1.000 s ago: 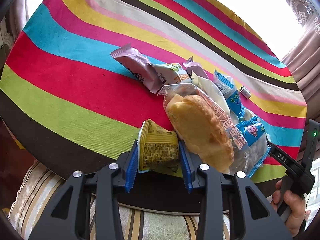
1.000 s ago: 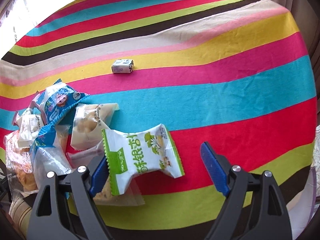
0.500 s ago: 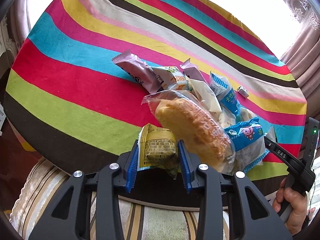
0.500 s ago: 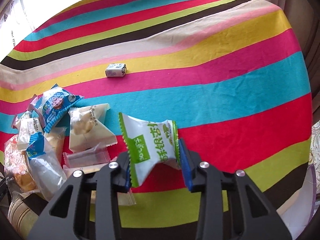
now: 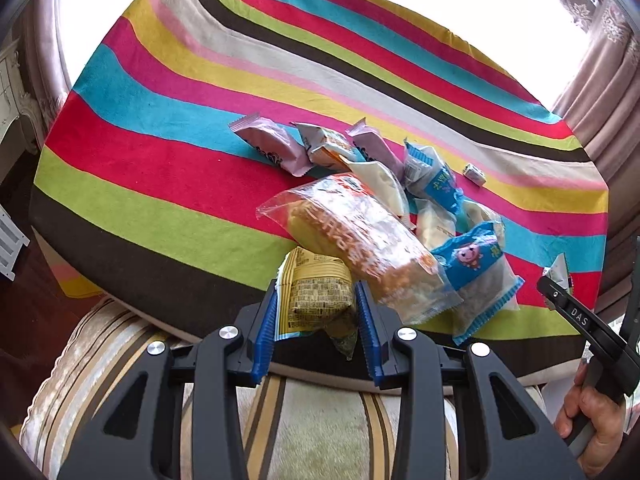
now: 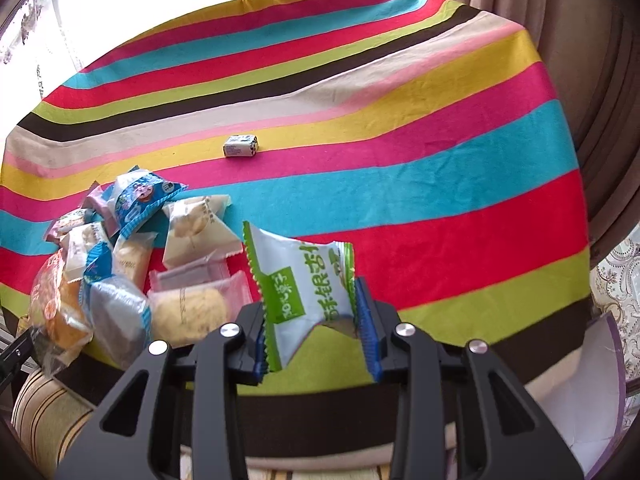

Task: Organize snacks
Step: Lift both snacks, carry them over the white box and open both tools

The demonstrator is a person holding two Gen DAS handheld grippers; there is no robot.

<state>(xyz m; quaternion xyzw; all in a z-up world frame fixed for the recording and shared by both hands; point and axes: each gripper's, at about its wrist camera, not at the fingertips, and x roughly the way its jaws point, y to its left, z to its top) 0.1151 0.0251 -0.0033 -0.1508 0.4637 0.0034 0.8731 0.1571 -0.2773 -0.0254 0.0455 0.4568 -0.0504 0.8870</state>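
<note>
Closed within the last second: right gripper (image 6: 316, 330), jaws now clamped on green-and-white packet (image 6: 306, 292), lifted off striped cloth (image 6: 440, 208); long axis running roughly 6 to 12 o'clock, top flaring above the pads. Left gripper (image 5: 316, 320): jaws clamped on yellow packet (image 5: 318, 292), bread bag (image 5: 360, 240) leaning against it at 1 o'clock. Snack pile (image 6: 120, 264) at 9 o'clock from right gripper, nearer the left hand's side.
</note>
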